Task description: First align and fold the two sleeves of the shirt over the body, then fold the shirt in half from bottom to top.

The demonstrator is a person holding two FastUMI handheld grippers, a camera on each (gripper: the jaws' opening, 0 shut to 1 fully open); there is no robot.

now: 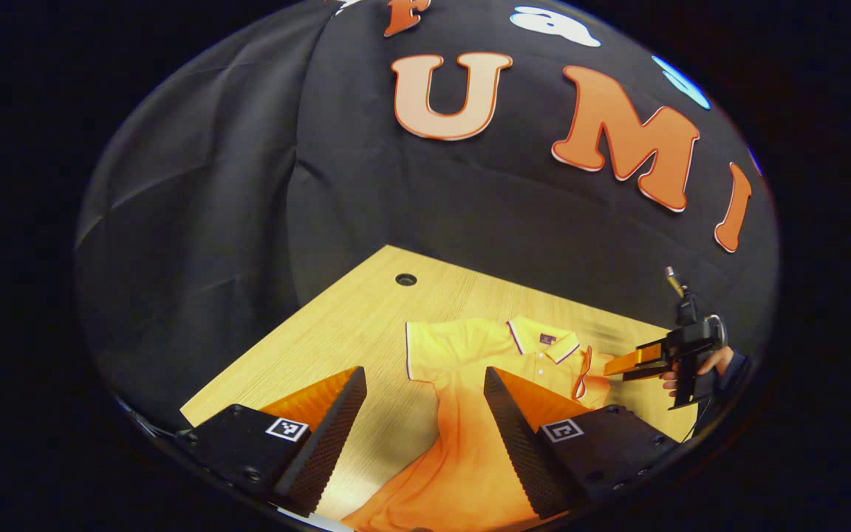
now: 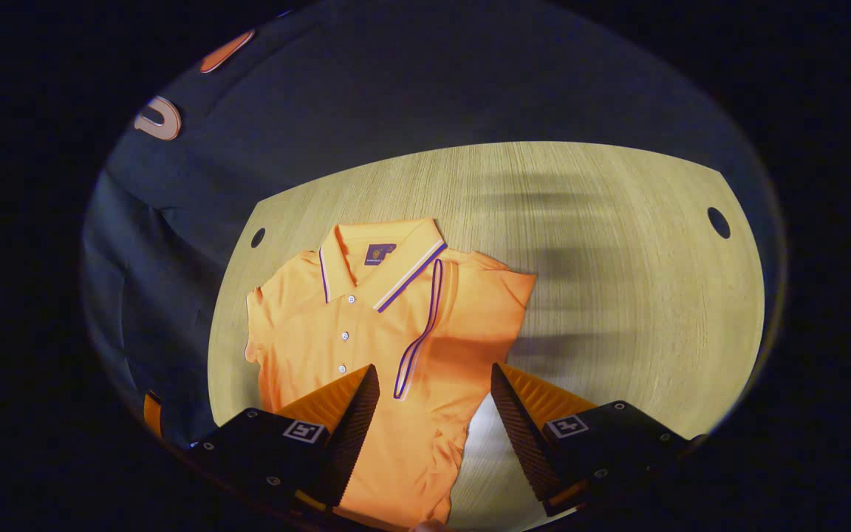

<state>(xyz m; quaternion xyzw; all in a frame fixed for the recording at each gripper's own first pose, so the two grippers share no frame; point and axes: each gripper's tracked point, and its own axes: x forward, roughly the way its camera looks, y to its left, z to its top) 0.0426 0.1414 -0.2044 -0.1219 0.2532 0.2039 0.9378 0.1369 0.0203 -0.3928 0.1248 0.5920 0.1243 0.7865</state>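
Fingers on your left gripper [image 1: 425, 421] stand wide apart with nothing between them, hanging above the table [image 1: 366, 318] over the lower body of the orange shirt [image 1: 470, 443]. Your right gripper [image 2: 433, 421] has its fingers spread just as wide and empty, poised above the right side of the shirt [image 2: 366, 325].

In the right gripper view, your shirt lies flat on the light wooden table [image 2: 617, 244], collar [image 2: 381, 258] at the far end and the button placket running down toward you. One sleeve [image 2: 462, 303] is already folded in over the body, its striped cuff edge lying as a long narrow loop just right of the buttons. On the left, the other sleeve [image 2: 267, 318] sits out at the shirt's edge; you cannot tell from here whether it is folded. Cable holes sit in the table at the far left and far right, well apart from the shirt.

In the left gripper view you see your right gripper [image 1: 647, 362] farther off on the right, held in a hand [image 1: 713, 366], its fingers near the collar end of the shirt.
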